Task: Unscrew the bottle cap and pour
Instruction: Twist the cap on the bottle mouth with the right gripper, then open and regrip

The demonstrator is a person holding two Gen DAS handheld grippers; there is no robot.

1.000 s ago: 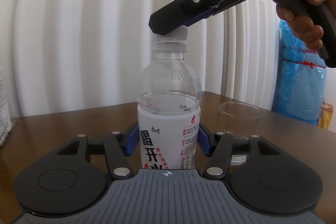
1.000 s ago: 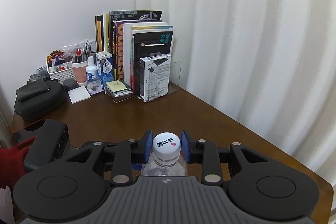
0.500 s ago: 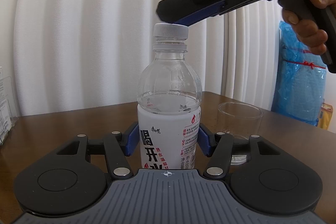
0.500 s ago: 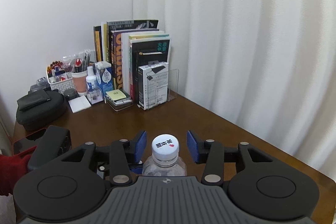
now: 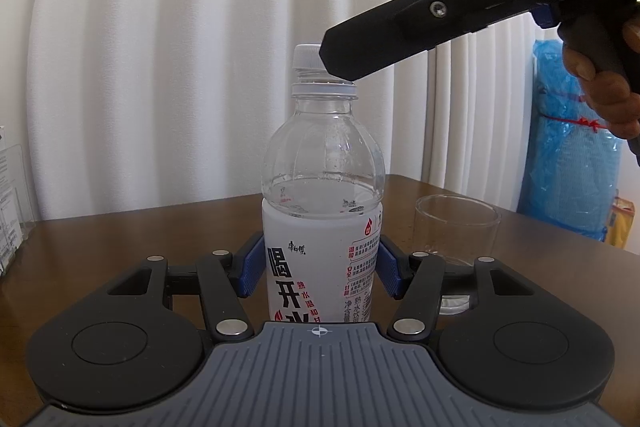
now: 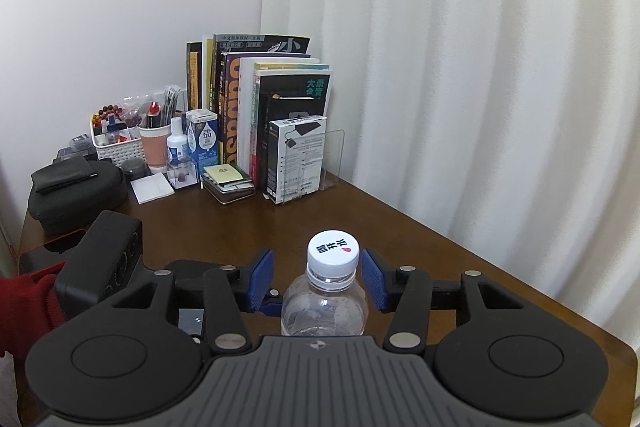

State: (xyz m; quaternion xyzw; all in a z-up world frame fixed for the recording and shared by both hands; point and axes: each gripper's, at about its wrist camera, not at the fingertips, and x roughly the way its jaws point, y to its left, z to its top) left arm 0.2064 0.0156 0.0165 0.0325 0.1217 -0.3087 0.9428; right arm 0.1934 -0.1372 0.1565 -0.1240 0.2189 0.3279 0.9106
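A clear water bottle [image 5: 322,211] with a white label stands upright on the brown table [image 5: 120,239]. My left gripper [image 5: 320,273] is shut on the bottle's labelled body. The white cap [image 6: 333,253] sits on the neck and also shows in the left wrist view [image 5: 306,57]. My right gripper [image 6: 318,281] is open, with its blue pads on either side of the cap and apart from it. In the left wrist view the right gripper [image 5: 340,63] slants down beside the cap. An empty clear glass [image 5: 456,231] stands right of the bottle.
Books [image 6: 260,107], a white box [image 6: 298,159], small bottles and a basket [image 6: 116,143] stand at the table's far left corner. A black case [image 6: 76,187] lies beside them. White curtains hang behind. A blue wrapped bundle [image 5: 572,155] stands past the table's right edge.
My right gripper has opened and let go of the cap, then drawn back and down so the cap sits between its spread pads. The left gripper still holds the bottle still.
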